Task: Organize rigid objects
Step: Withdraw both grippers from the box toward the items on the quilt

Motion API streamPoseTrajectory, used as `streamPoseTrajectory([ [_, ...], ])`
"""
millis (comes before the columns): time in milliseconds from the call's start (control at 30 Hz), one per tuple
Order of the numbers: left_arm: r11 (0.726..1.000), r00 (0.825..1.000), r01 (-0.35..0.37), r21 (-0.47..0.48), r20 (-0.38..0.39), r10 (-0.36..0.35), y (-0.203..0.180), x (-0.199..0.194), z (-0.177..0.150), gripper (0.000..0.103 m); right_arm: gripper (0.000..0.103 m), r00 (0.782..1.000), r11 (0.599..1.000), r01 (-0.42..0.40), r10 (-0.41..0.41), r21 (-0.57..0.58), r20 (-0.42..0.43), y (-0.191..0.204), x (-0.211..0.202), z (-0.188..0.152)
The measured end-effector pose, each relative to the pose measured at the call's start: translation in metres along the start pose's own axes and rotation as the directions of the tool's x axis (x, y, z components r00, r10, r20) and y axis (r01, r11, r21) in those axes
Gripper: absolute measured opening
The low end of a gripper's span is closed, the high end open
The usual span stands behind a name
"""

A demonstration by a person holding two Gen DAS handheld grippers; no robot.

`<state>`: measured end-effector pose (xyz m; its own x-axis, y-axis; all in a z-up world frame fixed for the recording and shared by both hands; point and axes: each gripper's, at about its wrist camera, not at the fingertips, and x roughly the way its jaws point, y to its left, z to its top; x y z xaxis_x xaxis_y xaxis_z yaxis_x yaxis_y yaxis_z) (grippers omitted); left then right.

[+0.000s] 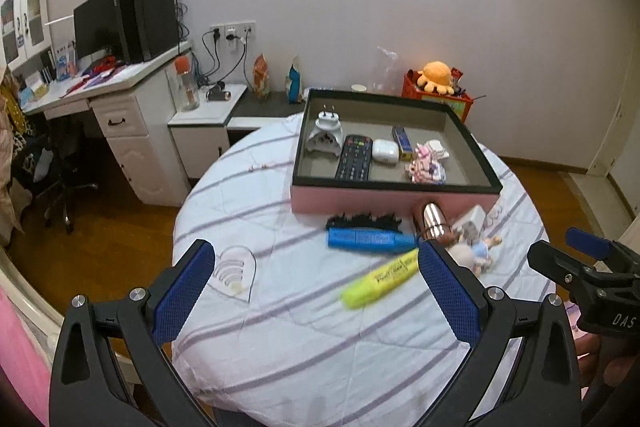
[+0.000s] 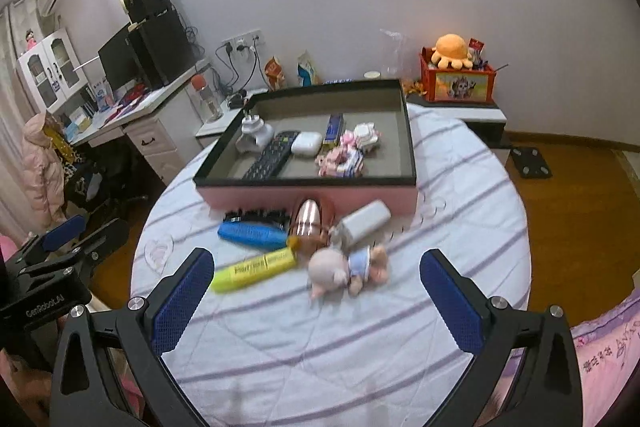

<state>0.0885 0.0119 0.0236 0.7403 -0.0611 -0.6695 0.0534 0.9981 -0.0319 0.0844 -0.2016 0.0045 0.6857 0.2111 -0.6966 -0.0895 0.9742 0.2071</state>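
Currently both grippers hover over the near edge of a round table (image 1: 280,347) covered in a white cloth with purple stripes. Left gripper (image 1: 316,287): blue pads spread wide, nothing between them. Right gripper (image 2: 316,291): pads likewise wide apart, empty.

Pink tray (image 2: 312,201) with a dark rim sits toward the far side of the table. Inside it: white plug adapter (image 2: 254,135), black remote (image 2: 272,155), white earbud case (image 2: 307,143), small blue-and-yellow box (image 2: 333,129), pink-and-white toy pieces (image 2: 348,151).

Loose items lie just in front of the tray's near wall: black hair clip (image 1: 364,219), blue tube (image 1: 370,239), rose-gold shiny cylinder (image 2: 307,223), white block (image 2: 366,221), yellow highlighter (image 2: 256,267), small doll (image 2: 348,267) in a blue outfit.

View differences: in the left wrist view the doll and white block are partly hidden behind the gripper's right finger; the right wrist view shows both fully, the doll lying on its side nearest the gripper. Left wrist view shows a heart-shaped print (image 1: 234,273) on the cloth clearly, and the right gripper at its right edge. Right wrist view shows the left gripper at its left edge, plus a pink quilt (image 2: 600,355) at lower right.
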Motion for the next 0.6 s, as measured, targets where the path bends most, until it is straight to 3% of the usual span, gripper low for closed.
streamPoseTrajectory([
  [367,1.000,0.999,0.016,0.008,-0.034,-0.016,-0.005,0.008,-0.012,0.103,0.103,1.000,1.000,0.018,-0.018,-0.003,-0.023,-0.002,0.003,-0.009],
  [600,0.998,0.995,0.043,0.037,-0.091,-0.040,-0.013,0.035,-0.023,0.103,0.103,0.996,0.999,0.052,-0.053,-0.014,-0.076,-0.010,0.020,-0.016],
])
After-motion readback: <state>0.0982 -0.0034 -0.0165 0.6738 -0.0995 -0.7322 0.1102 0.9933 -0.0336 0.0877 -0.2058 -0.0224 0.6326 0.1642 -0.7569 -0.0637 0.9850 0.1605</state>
